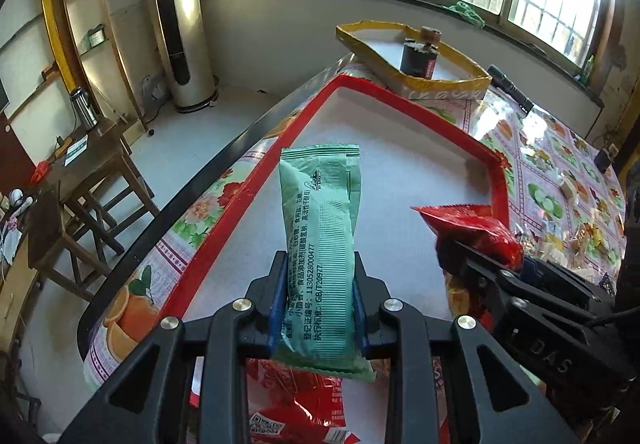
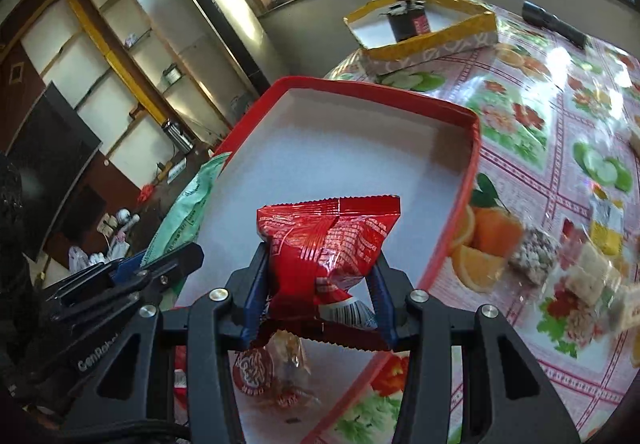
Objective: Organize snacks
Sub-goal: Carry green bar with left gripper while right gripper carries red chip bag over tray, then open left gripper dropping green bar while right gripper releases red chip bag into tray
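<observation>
My left gripper (image 1: 320,292) pinches a long green snack packet (image 1: 320,244) across its middle, held lengthwise above the near half of the red-rimmed tray (image 1: 400,91). My right gripper (image 2: 320,296) is clamped on a crumpled red snack bag (image 2: 332,240), also over the tray, just beside the left one. The tray's white floor ahead of both is bare up to its far rim. Beyond that rim sits a yellow-edged box (image 1: 452,81); loose snacks (image 2: 568,268) lie on the flowered tablecloth (image 2: 532,115) to the right.
</observation>
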`<action>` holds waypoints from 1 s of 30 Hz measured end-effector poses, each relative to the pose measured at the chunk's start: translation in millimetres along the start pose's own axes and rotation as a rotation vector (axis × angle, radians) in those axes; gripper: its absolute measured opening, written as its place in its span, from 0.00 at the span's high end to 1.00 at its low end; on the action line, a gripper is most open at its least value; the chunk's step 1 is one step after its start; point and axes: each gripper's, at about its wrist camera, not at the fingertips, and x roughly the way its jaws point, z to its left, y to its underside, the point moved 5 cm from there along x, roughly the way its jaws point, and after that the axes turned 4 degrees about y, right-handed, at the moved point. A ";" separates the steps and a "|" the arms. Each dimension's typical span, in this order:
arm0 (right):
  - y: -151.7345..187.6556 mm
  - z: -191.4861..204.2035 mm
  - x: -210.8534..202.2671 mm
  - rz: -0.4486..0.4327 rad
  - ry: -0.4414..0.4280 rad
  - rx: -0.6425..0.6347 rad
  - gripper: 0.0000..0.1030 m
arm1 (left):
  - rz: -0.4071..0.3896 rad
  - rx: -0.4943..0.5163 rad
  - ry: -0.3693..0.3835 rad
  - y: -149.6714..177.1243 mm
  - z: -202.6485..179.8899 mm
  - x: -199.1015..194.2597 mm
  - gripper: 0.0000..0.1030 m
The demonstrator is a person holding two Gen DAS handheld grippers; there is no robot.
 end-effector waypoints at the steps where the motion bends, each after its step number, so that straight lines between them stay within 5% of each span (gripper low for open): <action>1: -0.7 2.0 3.6 0.006 0.004 -0.009 0.53 | 0.003 -0.002 -0.002 0.3 1.1 1.5 0.73; 10: 3.0 4.7 24.4 0.044 0.034 -0.060 0.52 | 0.071 -0.041 -0.009 6.6 9.7 21.5 0.70; 17: 1.9 -2.0 6.3 0.021 0.055 -0.044 0.30 | 0.037 -0.079 -0.005 5.5 16.9 6.4 0.36; 24: 8.5 -12.9 -39.0 -0.042 0.056 -0.006 0.26 | 0.021 -0.075 0.036 5.3 6.9 -8.3 0.35; 30: 35.4 -60.3 -83.4 -0.066 0.135 0.099 0.22 | 0.014 -0.012 0.099 11.0 -28.8 -19.6 0.34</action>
